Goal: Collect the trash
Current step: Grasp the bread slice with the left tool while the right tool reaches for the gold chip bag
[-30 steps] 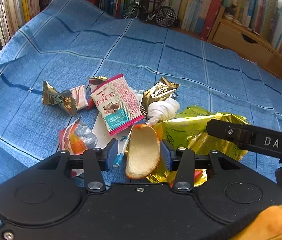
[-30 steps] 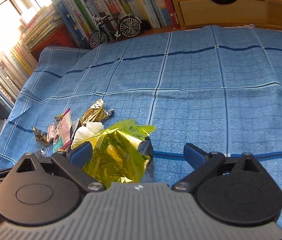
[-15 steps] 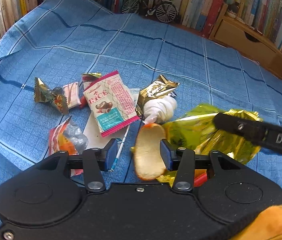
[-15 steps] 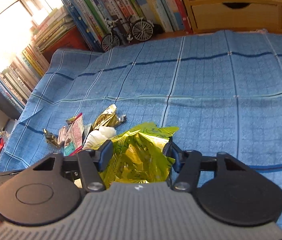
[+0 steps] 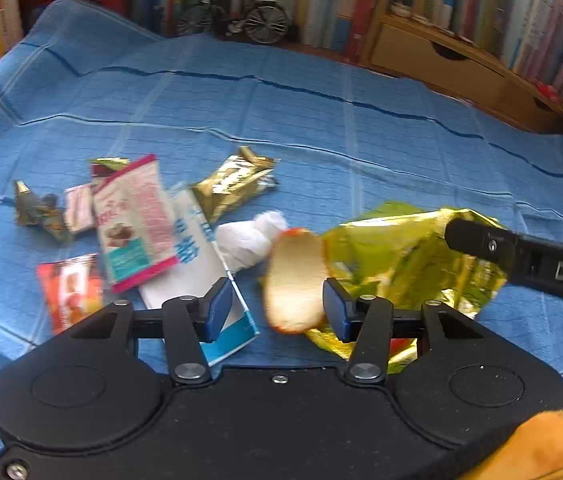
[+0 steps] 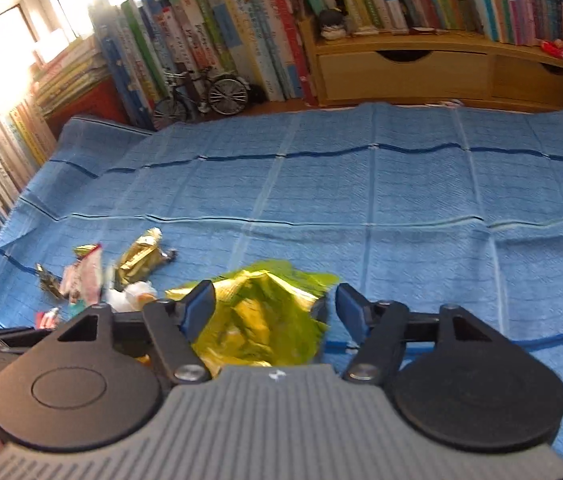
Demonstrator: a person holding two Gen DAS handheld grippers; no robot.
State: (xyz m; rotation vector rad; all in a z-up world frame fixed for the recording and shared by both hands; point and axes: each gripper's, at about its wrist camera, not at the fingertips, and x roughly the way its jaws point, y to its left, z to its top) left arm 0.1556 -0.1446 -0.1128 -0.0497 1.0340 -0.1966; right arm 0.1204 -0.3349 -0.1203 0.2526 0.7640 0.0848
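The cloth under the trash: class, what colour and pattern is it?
The cloth is blue with a grid of darker and paler lines, clearest in the right wrist view.

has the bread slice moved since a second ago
Yes. The bread slice has shifted right between the left gripper's fingers, toward the yellow bag.

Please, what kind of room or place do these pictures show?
Probably a home study or reading room: long rows of upright colourful books line the walls, a light wooden shelf unit with drawers stands behind, and a small black model bicycle decorates the edge of a blue checked cloth.
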